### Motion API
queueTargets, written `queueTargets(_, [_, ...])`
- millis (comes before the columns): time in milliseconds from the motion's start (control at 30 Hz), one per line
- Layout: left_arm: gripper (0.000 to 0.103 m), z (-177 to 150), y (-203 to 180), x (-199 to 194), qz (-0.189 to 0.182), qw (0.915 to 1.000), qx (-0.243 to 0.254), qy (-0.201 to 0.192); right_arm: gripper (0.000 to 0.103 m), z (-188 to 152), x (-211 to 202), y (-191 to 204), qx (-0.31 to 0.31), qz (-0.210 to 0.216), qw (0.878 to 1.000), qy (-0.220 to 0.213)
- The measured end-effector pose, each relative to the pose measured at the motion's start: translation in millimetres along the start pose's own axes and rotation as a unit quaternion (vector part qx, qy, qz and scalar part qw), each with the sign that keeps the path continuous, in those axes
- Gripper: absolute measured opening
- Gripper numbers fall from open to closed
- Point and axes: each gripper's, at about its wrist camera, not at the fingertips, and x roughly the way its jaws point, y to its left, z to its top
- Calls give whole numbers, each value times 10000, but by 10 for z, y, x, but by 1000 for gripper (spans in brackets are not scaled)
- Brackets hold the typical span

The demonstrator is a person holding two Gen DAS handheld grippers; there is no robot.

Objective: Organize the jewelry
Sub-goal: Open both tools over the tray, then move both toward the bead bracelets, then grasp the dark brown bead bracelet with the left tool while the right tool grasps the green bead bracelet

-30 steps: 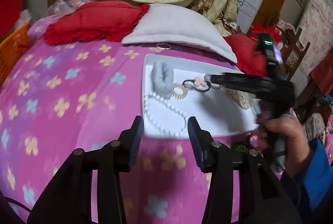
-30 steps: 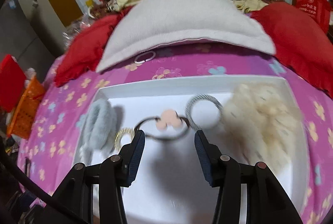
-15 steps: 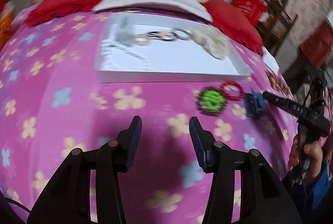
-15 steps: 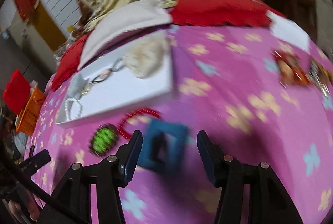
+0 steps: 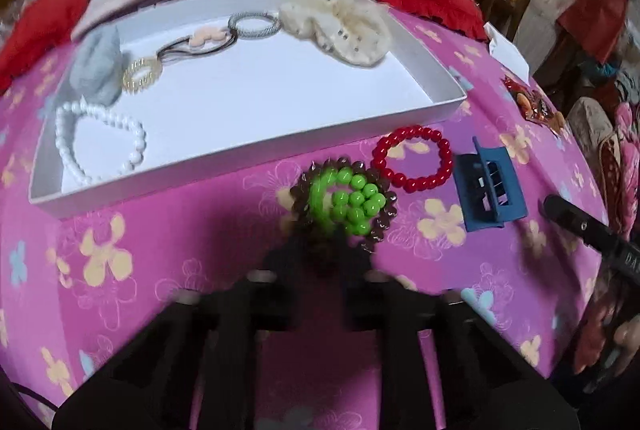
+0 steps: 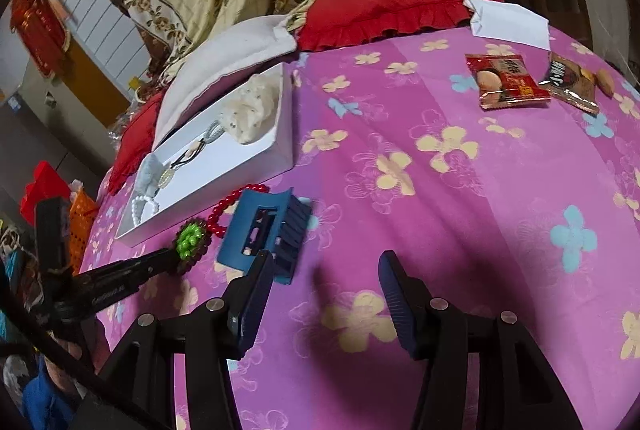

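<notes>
Lying at nine o'clock in the left wrist view, the shallow white cardboard tray (image 5: pixel 248 146) on the pink flowered bedspread (image 5: pixel 120 270) already holds a white pearl bracelet (image 5: pixel 100 138), a grey fluffy scrunchie (image 5: pixel 96 66), a clear coil hair tie (image 5: pixel 142 74), a black hair elastic with a pink charm (image 5: pixel 200 42), a silver ring-shaped tie (image 5: pixel 254 24) and a cream lace scrunchie (image 5: pixel 340 26). A second ago the left claw (image 5: pixel 320 250) hung half open over the tray; it has since dropped toward six o'clock and snapped almost shut at the near rim of the bracelet of green beads ringed with dark brown beads (image 5: pixel 344 204). Blur hides whether its tips truly pinch the beads, so the grip is only likely. If it holds, this piece goes to the tray next. Touching that bracelet's far right, at one o'clock, lies the red bead bracelet (image 5: pixel 412 162), and at three o'clock the blue plastic hair claw clip (image 5: pixel 488 190). The right claw (image 6: pixel 324 270) has swung from the tray to that clip and stands half open and empty, its left finger at the clip's near edge. Snack packets (image 6: pixel 504 82) lie well apart at one o'clock.
</notes>
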Motion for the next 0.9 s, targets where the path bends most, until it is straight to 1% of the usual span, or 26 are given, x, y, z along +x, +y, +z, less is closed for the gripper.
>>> queueTargets(167, [7,-134,115,-135,169,9998,-78,-26,52,-56,92,102,-86,47,9999,132])
queueTargets(333, [7,-449,506,-387,225,9980,-587,-54,52,-145,179,203,-167,57,9994,287])
queueTargets(367, [7,-489,552,-465,145,9975,-689,-97,52,-163,186,244,-223,39,9994,276])
queueTargets(433, [7,-520,595,-733,-127,9960,-819,-326,52,-191,205,312,-280,66,9991,312])
queueTargets(600, [7,-385,453,-1382,-520,9908,-651,-1071,52,-264,220,515,-479,139,9983,301])
queueTargets(667, [7,-347,401,-1518,-605,9885,-602,-1245,52,-292,225,587,-628,109,9975,312])
queueTargets(733, [7,-336,376,-1625,-693,9869,-586,-1333,52,-322,235,640,-752,74,9966,343])
queueTargets(800, [7,-336,389,-1646,-730,9867,-605,-1323,52,-353,248,666,-803,69,9960,389])
queueTargets(900, [7,-402,488,-1582,-621,9880,-689,-1233,52,-400,262,661,-757,66,9962,436])
